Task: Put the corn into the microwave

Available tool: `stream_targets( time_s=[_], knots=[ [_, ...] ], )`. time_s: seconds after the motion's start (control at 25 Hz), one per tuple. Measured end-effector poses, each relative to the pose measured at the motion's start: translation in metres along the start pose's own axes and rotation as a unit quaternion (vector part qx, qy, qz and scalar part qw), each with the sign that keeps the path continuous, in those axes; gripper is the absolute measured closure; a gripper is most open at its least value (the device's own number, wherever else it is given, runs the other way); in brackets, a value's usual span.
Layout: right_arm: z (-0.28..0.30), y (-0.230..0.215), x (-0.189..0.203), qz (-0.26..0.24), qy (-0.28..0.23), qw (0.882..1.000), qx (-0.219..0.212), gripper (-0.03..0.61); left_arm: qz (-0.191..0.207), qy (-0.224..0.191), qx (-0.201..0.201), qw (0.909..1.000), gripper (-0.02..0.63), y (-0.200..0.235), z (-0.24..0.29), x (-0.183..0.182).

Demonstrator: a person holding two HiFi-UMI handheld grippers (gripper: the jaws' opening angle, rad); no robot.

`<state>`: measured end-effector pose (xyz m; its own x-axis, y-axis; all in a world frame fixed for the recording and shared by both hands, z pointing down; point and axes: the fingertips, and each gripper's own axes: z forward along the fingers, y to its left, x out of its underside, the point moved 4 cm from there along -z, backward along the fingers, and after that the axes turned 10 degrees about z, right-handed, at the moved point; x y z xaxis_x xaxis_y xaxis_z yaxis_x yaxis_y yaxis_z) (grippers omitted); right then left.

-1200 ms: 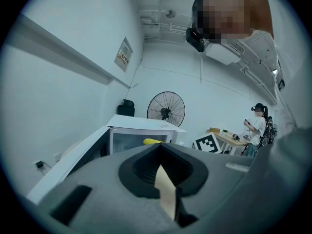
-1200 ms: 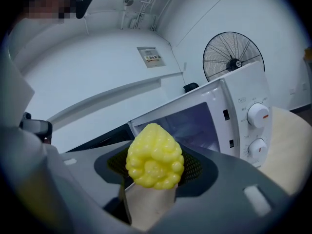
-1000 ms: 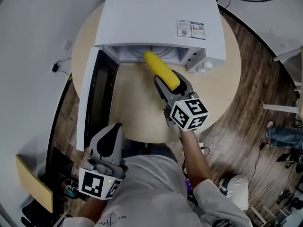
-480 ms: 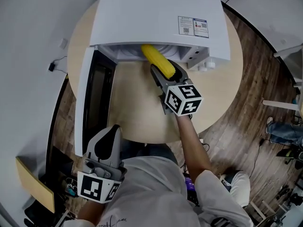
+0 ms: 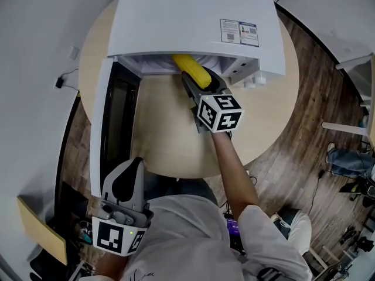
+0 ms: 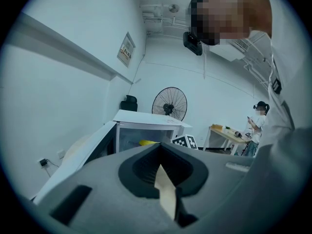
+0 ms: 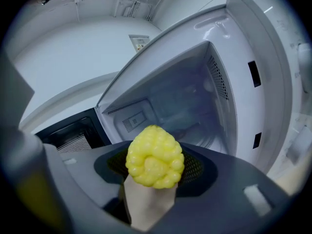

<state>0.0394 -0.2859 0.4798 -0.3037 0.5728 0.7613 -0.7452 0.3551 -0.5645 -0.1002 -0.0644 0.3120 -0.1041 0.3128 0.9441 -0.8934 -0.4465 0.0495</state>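
Observation:
A yellow corn cob (image 5: pixel 191 71) is held lengthwise in my right gripper (image 5: pixel 196 82), which is shut on it. Its far tip reaches into the mouth of the white microwave (image 5: pixel 193 22). In the right gripper view the cob's end (image 7: pixel 155 157) fills the space between the jaws, with the open white cavity (image 7: pixel 190 106) right ahead. The microwave door (image 5: pixel 111 124) hangs swung open to the left. My left gripper (image 5: pixel 124 186) rests low by the person's body, away from the table, its jaws together with nothing between them (image 6: pixel 163 179).
The microwave stands on a round light wooden table (image 5: pixel 170 133). A standing fan (image 6: pixel 169 103) and a person at a side table (image 6: pixel 256 126) are far behind. A cardboard box (image 5: pixel 41 230) lies on the floor at lower left.
My right gripper has carried the corn forward and a little down, from in front of the microwave opening to its mouth. The left gripper has stayed put.

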Motion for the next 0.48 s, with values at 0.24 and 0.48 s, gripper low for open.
stream_targets(
  time_s=[0.24, 0.48],
  knots=[
    [0.013, -0.007, 0.002, -0.002, 0.002, 1.000, 0.018, 0.316, -0.005, 0.004, -0.005, 1.0000, 0.612, 0.008, -0.007, 0.005],
    [0.029, -0.009, -0.002, -0.022, 0.006, 0.999, 0.033, 0.316, -0.008, 0.003, 0.006, 0.9999, 0.612, 0.011, -0.006, 0.007]
  ],
)
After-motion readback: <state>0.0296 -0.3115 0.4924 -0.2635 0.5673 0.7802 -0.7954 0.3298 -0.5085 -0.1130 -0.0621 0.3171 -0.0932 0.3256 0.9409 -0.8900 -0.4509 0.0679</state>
